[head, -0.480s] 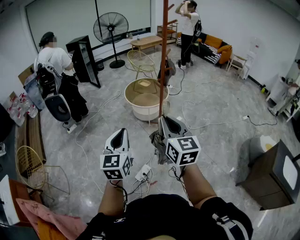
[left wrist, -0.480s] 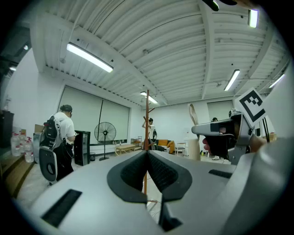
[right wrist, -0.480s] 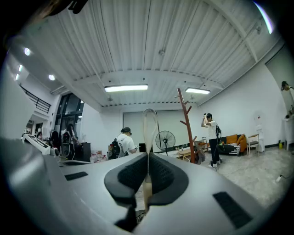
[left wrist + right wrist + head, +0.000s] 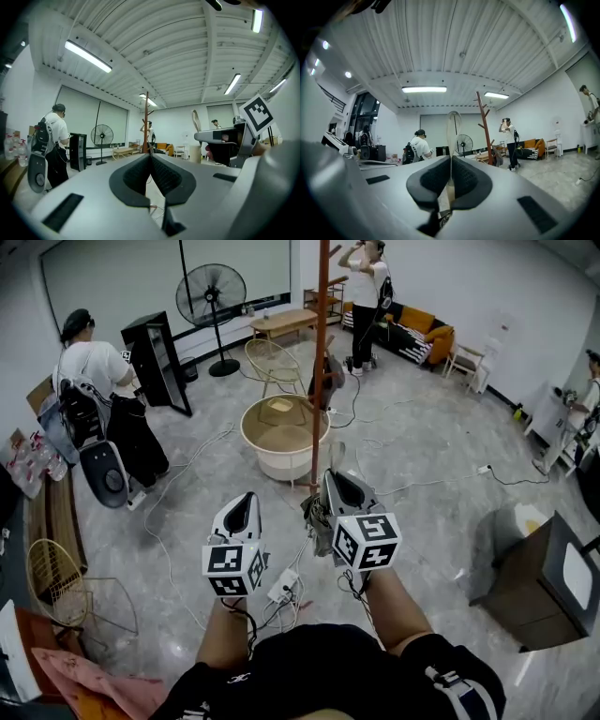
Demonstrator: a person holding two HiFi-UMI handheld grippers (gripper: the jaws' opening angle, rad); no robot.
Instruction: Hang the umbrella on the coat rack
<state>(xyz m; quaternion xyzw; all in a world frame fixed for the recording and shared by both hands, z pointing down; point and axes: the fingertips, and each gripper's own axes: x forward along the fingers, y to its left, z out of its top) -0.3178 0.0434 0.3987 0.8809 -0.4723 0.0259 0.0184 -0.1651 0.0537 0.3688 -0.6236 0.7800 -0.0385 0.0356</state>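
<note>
Pinching the pale strap loop [image 4: 453,123], the right gripper [image 4: 336,480] was clamped on it, folded umbrella [image 4: 314,518] hung near under it, left gripper [image 4: 241,506] squeezed shut and empty, coat rack [image 4: 322,352] stood far ahead.

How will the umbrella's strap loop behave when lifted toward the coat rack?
The strap loop stands thin and upright above the shut right tongs, so probably flexible, yet holding its opening. The folded umbrella hangs beneath, and may swing.

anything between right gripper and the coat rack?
Head view: just floor between right gripper and coat rack; the tub sits beside the pole.
</note>
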